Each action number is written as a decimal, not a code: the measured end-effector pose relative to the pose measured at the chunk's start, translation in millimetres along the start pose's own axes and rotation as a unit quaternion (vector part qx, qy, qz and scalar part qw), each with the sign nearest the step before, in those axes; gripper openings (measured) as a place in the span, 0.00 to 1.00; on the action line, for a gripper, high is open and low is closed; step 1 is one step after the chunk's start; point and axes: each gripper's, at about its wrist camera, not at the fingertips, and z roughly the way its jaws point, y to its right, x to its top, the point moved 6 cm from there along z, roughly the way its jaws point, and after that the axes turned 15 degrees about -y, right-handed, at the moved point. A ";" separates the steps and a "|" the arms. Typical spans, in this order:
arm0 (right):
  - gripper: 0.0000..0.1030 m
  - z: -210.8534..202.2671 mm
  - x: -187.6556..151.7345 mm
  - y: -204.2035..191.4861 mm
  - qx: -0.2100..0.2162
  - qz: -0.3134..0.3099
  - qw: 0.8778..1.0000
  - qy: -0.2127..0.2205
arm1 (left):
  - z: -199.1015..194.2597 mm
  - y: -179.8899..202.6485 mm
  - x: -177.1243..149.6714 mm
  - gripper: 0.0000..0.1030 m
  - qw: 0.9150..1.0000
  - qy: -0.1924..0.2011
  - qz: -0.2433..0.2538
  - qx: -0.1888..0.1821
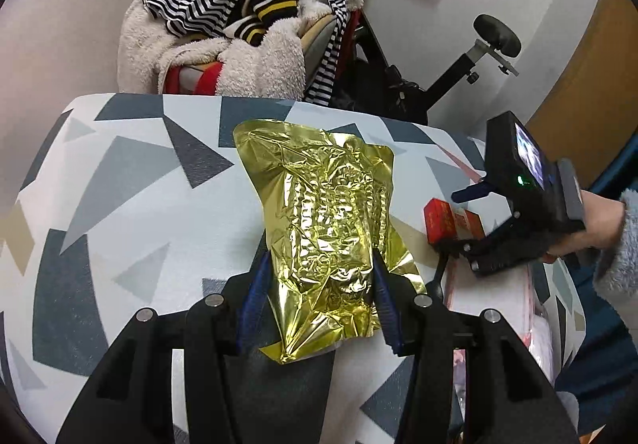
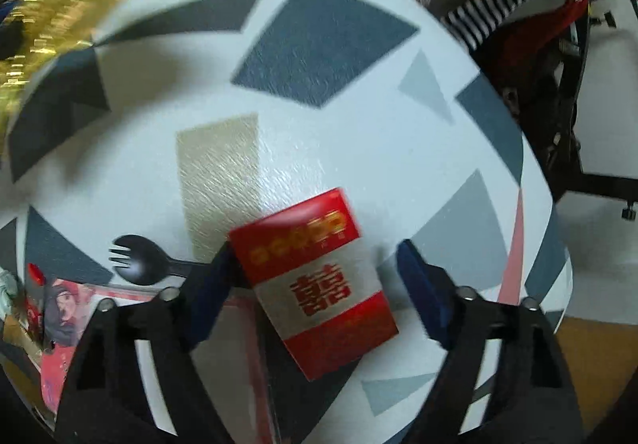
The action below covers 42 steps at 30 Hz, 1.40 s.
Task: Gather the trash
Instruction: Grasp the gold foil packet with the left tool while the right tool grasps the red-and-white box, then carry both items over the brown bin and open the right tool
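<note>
the left gripper (image 1: 319, 284) has its fingers (image 1: 255, 296) clenched on a gold bag (image 1: 323, 220) that lies on the patterned surface (image 1: 131, 184). the right gripper (image 2: 319, 284) has its fingers (image 2: 422, 288) spread either side of a red box (image 2: 315, 284) on the surface, beside a black spork (image 2: 139, 258). beyond the surface's far edge sits a heap of clothes (image 1: 239, 17).
</note>
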 end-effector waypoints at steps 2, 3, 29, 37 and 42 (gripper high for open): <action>0.64 -12.0 -0.2 4.9 0.011 0.016 1.000 0.025 | -6.3 0.6 -4.2 0.47 1.000 0.006 0.004 0.001; 0.63 -23.8 -1.4 8.8 0.015 0.028 0.998 0.050 | -8.9 0.7 -5.5 0.47 1.000 0.008 0.005 0.002; 0.62 -155.2 -229.0 -61.0 0.075 0.154 0.924 0.343 | -104.2 108.7 -134.2 0.47 0.996 0.033 0.085 0.019; 0.61 -155.2 -279.0 -114.4 0.086 0.137 0.918 0.362 | -117.4 128.4 -192.7 0.47 0.995 0.036 0.094 0.012; 0.61 -150.0 -299.2 -139.1 0.092 0.130 0.916 0.368 | -120.9 134.3 -222.0 0.47 0.995 0.041 0.092 -0.001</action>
